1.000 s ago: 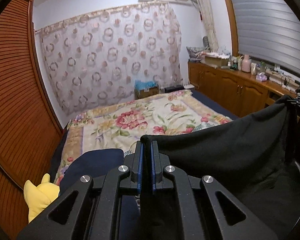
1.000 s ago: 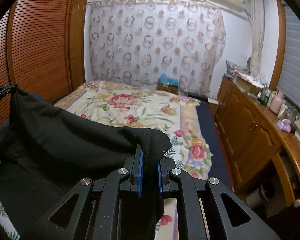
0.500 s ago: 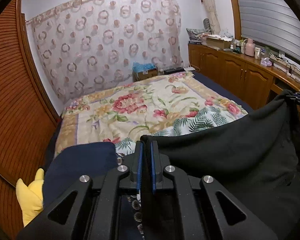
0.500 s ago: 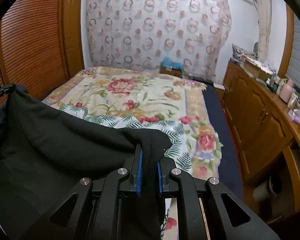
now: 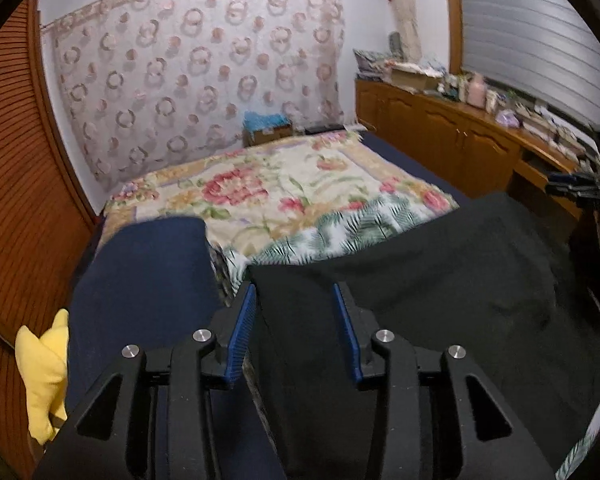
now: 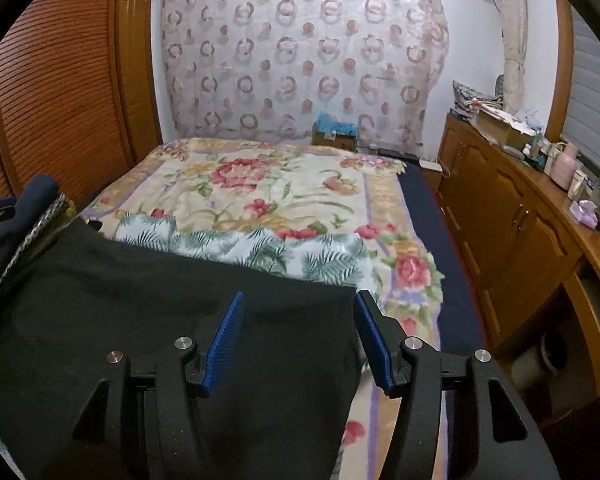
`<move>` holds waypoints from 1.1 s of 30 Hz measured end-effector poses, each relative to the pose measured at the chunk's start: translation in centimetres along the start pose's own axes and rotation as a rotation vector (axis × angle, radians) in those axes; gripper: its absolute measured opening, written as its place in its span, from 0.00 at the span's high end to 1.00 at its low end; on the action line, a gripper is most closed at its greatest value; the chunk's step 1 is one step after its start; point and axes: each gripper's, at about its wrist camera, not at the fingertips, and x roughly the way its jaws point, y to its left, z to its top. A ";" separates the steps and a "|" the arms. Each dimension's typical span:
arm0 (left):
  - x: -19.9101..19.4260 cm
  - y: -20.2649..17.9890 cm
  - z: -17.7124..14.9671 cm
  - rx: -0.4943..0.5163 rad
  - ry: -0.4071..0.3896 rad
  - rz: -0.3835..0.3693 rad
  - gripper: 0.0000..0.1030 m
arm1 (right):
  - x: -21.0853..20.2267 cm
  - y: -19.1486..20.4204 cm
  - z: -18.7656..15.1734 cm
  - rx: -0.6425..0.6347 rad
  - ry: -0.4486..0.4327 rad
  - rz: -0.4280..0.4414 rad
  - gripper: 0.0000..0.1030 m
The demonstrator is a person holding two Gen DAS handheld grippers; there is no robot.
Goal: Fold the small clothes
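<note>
One black garment (image 5: 440, 280) fills the lower right of the left wrist view: a matte, soft cloth with a fairly straight far edge, lying spread on the bed over a palm-leaf printed sheet (image 5: 340, 232) and a floral blanket (image 5: 268, 192). Its near left corner lies between the blue ribbed pads (image 5: 242, 328) of the left gripper (image 5: 294, 292), whose jaws are opening; the pads stand apart and do not press the cloth. Just left of the corner sits a navy folded cloth (image 5: 148, 280), with a yellow plush shape (image 5: 44, 368) at the far left.

From the right wrist view, the same black garment (image 6: 140, 312) spreads across the lower left, flat and smooth, its right edge falling straight down beside the blanket. That right corner lies between the right gripper (image 6: 298, 300) pads, which are also opening and stand wide, clear of the fabric. A wooden cabinet (image 6: 520, 240) runs along the right.
</note>
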 end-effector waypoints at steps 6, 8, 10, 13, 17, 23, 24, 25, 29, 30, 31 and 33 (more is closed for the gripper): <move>0.0 -1.9 -3.1 0.018 0.061 -0.013 0.55 | -2.1 1.3 -3.3 0.004 0.056 0.039 0.43; 0.1 -2.3 -4.0 0.004 0.095 -0.010 0.55 | -2.7 1.3 -4.3 0.022 0.077 0.054 0.43; 0.1 -2.5 -4.7 -0.003 0.115 -0.006 0.55 | -3.2 1.2 -5.2 0.032 0.100 0.061 0.43; 0.2 -3.0 -5.5 0.016 0.154 0.036 0.55 | -3.6 0.9 -6.0 0.041 0.137 0.068 0.43; 0.8 -2.9 -6.1 0.043 0.203 0.073 0.70 | -3.8 0.7 -6.4 0.042 0.167 0.071 0.43; 1.6 -2.7 -6.3 0.089 0.265 0.107 0.77 | -3.7 0.8 -5.8 0.036 0.180 0.093 0.43; 1.8 -2.8 -6.3 0.102 0.282 0.110 0.77 | -3.6 0.9 -5.8 0.034 0.180 0.096 0.43; 1.9 -2.8 -6.4 0.107 0.291 0.109 0.77 | -3.4 0.9 -5.8 0.032 0.181 0.100 0.43; 2.6 -2.8 -6.7 0.144 0.351 0.113 0.77 | -2.9 0.9 -6.3 0.029 0.187 0.104 0.43; 2.9 -2.7 -6.8 0.146 0.366 0.113 0.77 | -2.7 1.1 -6.5 0.030 0.189 0.104 0.43; 3.1 -2.7 -6.9 0.153 0.383 0.115 0.77 | -2.6 1.0 -6.5 0.031 0.192 0.105 0.43; 3.5 -3.0 -7.1 0.176 0.402 0.122 0.77 | -2.6 1.2 -6.8 0.031 0.194 0.105 0.43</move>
